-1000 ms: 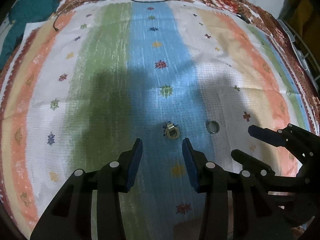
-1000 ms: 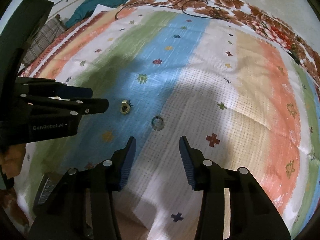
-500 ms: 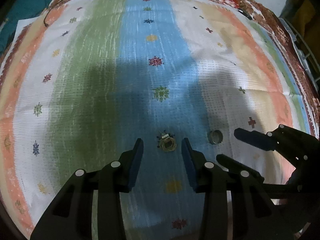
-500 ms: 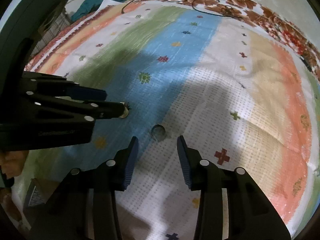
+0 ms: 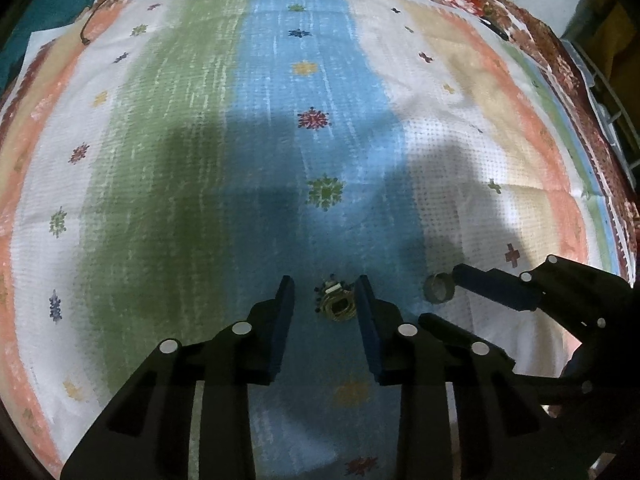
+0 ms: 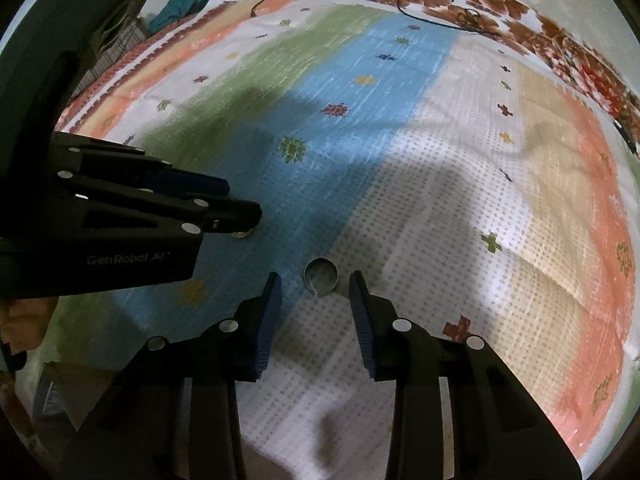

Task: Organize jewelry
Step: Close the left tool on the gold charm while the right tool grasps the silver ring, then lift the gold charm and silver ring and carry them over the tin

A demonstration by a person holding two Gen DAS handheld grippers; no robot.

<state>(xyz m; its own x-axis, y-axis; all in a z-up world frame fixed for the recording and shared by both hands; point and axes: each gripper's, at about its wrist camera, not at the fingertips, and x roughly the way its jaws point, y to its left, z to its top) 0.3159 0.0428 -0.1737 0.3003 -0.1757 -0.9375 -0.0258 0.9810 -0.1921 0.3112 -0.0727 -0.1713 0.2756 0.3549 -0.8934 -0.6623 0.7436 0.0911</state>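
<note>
Gold metal shows between the open fingers of the left gripper: a gold ring with a small setting lies flat on the blue stripe of the cloth, close to the inner side of the right finger, and it is not clear whether it touches it. One second ago this ring lay ahead of the fingertips; half a second ago it was at the mouth; now it sits between the tips, so the left gripper has advanced over it. The right gripper did the same with the silver ring, which was before well ahead and now lies between its fingertips, at the border of the blue and the white stripe. Both pairs of fingers stay apart and nothing is clamped yet. For the task this seems to mean that the approach is finished and that closing on each ring is the next step, though thin rings lying flat on soft cloth may slip from the pads. The left view shows the gold ring fully, with its setting, and shows the silver ring beside the far finger of the right gripper. The right view shows that the silver ring is an open band with a gap in front, which the left view does not reveal; there the gold ring is almost hidden under the left gripper.
</note>
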